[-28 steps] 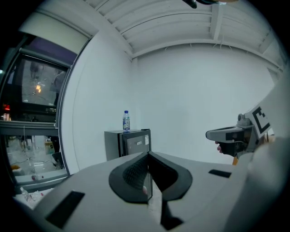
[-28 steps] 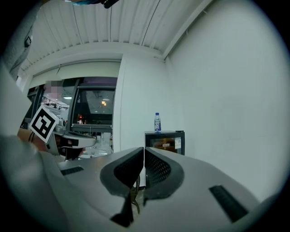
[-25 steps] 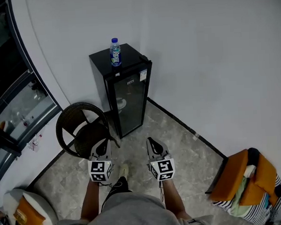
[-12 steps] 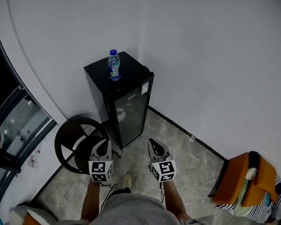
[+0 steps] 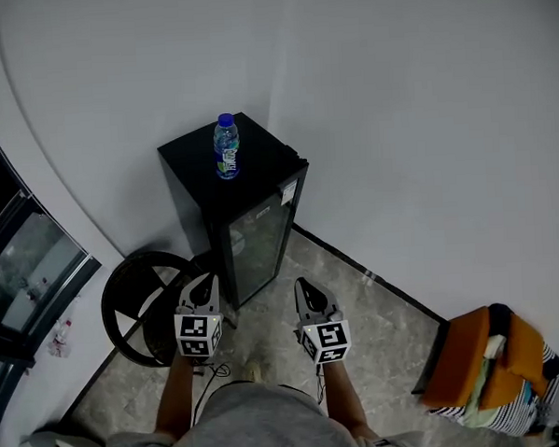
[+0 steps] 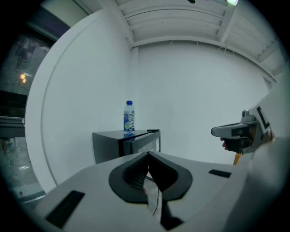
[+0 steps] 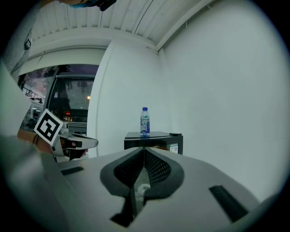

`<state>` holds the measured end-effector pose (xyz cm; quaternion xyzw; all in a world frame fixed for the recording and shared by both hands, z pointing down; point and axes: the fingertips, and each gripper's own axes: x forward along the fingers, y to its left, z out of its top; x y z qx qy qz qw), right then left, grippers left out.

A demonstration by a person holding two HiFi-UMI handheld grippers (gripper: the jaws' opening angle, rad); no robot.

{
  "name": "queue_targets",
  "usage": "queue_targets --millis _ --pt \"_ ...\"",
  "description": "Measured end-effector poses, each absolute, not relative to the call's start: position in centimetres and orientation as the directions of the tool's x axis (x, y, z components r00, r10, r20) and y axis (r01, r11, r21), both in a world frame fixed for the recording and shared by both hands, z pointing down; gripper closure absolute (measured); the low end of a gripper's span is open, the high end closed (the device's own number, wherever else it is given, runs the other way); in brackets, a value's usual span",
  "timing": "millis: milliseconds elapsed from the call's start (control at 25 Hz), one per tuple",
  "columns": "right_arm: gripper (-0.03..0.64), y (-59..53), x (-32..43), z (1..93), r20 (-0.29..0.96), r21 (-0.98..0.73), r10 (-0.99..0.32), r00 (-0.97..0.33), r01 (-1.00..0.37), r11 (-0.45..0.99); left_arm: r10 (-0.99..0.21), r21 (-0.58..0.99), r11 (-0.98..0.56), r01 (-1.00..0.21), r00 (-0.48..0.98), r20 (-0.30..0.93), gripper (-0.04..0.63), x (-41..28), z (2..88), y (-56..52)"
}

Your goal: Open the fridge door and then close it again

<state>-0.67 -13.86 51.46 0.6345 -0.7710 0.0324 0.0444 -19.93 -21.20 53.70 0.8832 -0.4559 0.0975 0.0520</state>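
The approach is judged to be the step in hand: the black fridge (image 5: 194, 164) stands in the corner with its glass door (image 5: 260, 239) shut and a water bottle (image 5: 225, 148) upright on top, well apart from both tools. The left tongs (image 5: 201, 285) and right tongs (image 5: 304, 287) are held side by side above the floor, each fully closed on nothing. Next, the fridge must be reached and one pair opened to catch the door's edge.

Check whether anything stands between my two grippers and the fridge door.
Nothing visible does. Only bare floor lies between the left gripper, the right gripper and the fridge door. The round chair sits off to the door's left.
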Motion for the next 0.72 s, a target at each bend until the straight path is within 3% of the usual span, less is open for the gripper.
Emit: queue_targets --millis 720 --pt "0.592 -16.1 3.6 52.5 0.145 0.025 -0.988 -0.044 -0.999 0.048 -0.8 0.049 -0.56 -0.827 0.555 0.227 0.584 -18.5 55.5 -31.9"
